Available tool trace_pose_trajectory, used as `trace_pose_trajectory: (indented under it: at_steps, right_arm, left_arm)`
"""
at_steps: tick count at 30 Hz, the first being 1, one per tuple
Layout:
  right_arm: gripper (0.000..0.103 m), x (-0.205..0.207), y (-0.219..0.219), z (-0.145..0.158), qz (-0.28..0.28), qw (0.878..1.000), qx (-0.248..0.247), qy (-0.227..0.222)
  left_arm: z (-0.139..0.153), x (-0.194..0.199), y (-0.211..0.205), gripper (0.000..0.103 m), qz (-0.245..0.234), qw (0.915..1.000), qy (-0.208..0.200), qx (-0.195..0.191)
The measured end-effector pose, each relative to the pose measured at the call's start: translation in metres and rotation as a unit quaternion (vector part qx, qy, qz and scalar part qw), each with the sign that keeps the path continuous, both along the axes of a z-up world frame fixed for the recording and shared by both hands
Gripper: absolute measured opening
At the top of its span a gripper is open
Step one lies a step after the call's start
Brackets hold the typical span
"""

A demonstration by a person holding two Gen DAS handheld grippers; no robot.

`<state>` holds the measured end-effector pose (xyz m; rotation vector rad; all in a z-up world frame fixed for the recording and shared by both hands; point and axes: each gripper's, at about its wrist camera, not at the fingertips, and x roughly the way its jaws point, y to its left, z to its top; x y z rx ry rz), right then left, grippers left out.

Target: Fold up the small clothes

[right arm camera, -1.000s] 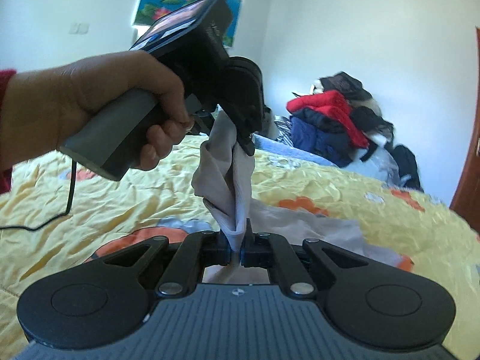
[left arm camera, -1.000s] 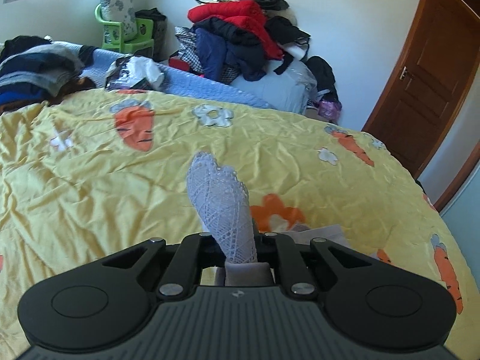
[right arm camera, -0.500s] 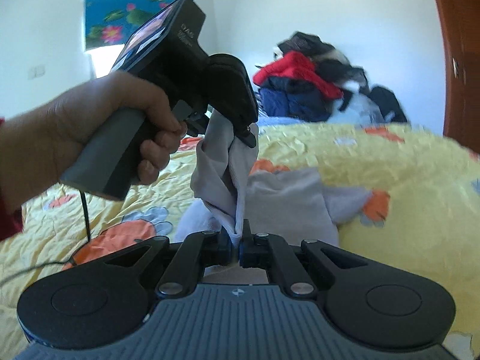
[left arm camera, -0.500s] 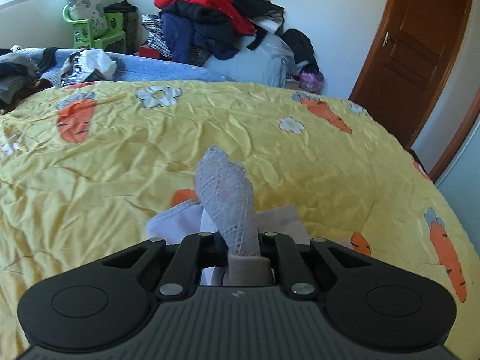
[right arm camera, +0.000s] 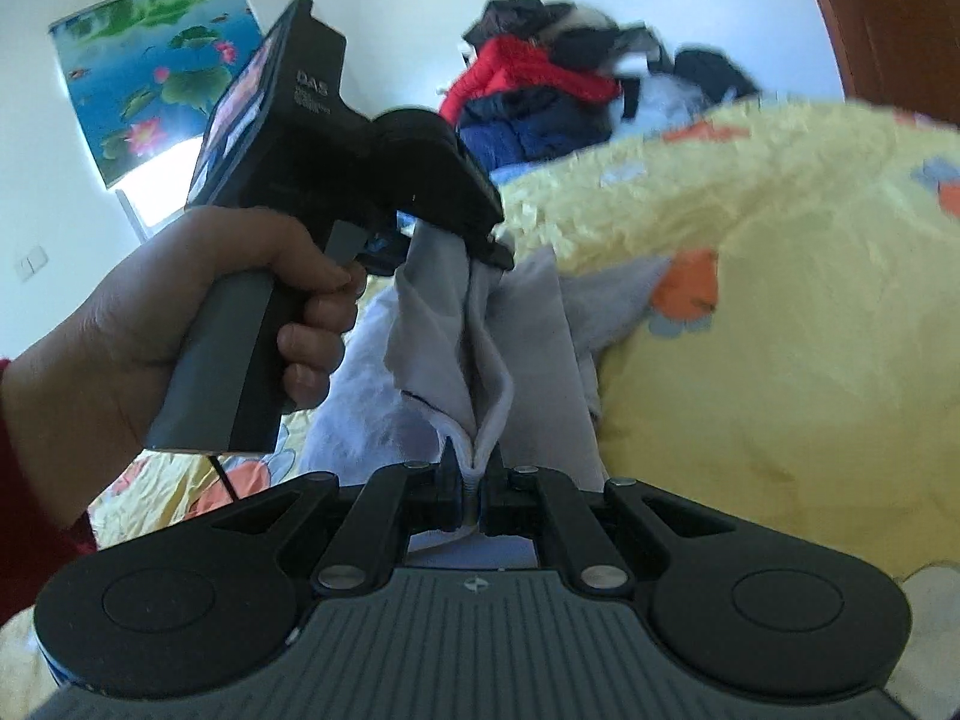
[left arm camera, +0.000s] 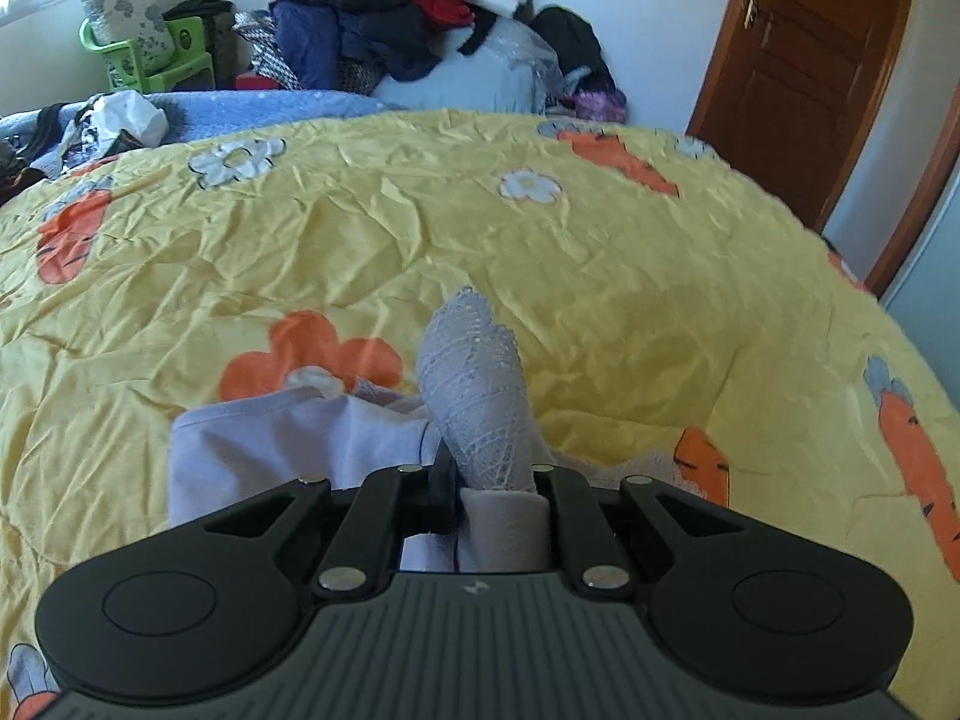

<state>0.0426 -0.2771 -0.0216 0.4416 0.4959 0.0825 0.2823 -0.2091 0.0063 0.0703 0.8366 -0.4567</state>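
Note:
A small pale lavender garment (left arm camera: 288,438) with a white lace trim (left arm camera: 474,384) hangs between both grippers above the yellow carrot-print bedspread (left arm camera: 420,228). My left gripper (left arm camera: 489,495) is shut on the laced edge, which sticks out past the fingers. My right gripper (right arm camera: 474,495) is shut on another edge of the same garment (right arm camera: 540,354). In the right wrist view the left gripper (right arm camera: 474,240), held in a hand, pinches the cloth just above and ahead; the rest of the cloth drapes down onto the bed.
A heap of red, navy and black clothes (left arm camera: 384,6) is piled at the far wall. A blue blanket with clutter (left arm camera: 198,114) lies at the bed's far left. A brown door (left arm camera: 822,72) stands at the right. A green chair (left arm camera: 156,60) is by the window.
Both grippers have swung to the right and lower with the garment. More of the lavender cloth now lies on the bedspread below the left gripper. Both grips are unchanged.

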Motion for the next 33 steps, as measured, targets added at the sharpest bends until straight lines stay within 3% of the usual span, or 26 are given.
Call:
trace_pose_trajectory:
  at_steps: [2,4,6,8,10,16,20,25,28,31,33]
  right_arm:
    - [0.022,0.001,-0.007,-0.005,-0.002,1.000,0.024,0.009]
    - [0.028,0.003,-0.011,-0.009,-0.007,0.999,0.037,0.018]
    - [0.029,0.002,-0.013,-0.010,-0.006,0.999,0.040,0.019]
    - [0.029,0.002,-0.015,-0.011,-0.006,0.999,0.044,0.020]
    - [0.029,0.004,-0.019,-0.012,-0.005,0.998,0.056,0.023]
    - [0.029,0.002,-0.030,-0.014,-0.016,0.997,0.073,0.027]
    - [0.029,0.001,-0.035,-0.015,-0.024,0.997,0.076,0.025]
    - [0.029,0.001,-0.025,-0.011,-0.023,0.999,0.029,0.020]
    - [0.029,0.002,-0.025,-0.011,-0.029,0.999,0.029,0.025]
    - [0.039,0.001,-0.027,-0.008,-0.025,0.999,0.042,0.023]
    - [0.053,0.004,-0.024,-0.007,-0.009,0.999,0.041,0.024]
  left_arm:
    - [-0.001,-0.001,-0.004,0.016,-0.002,1.0000,-0.003,0.005]
    - [0.000,-0.002,-0.006,0.031,-0.010,0.9998,-0.009,0.011]
    - [0.003,-0.003,-0.009,0.076,-0.006,0.9995,-0.024,0.020]
    - [0.009,-0.006,-0.008,0.089,0.008,0.9981,-0.057,0.022]
    - [0.017,-0.008,-0.006,0.089,0.014,0.9965,-0.080,0.018]
    - [0.027,-0.018,0.018,0.089,0.042,0.9940,-0.099,0.024]
    - [0.014,-0.039,0.046,0.090,0.037,0.9946,-0.091,0.034]
    - [-0.008,-0.076,0.075,0.090,0.056,0.9936,-0.083,0.053]
    - [-0.015,-0.099,0.089,0.090,0.071,0.9918,-0.091,0.055]
    - [-0.022,-0.116,0.101,0.090,0.083,0.9913,-0.091,0.046]
    - [-0.024,-0.123,0.105,0.090,0.085,0.9916,-0.087,0.042]
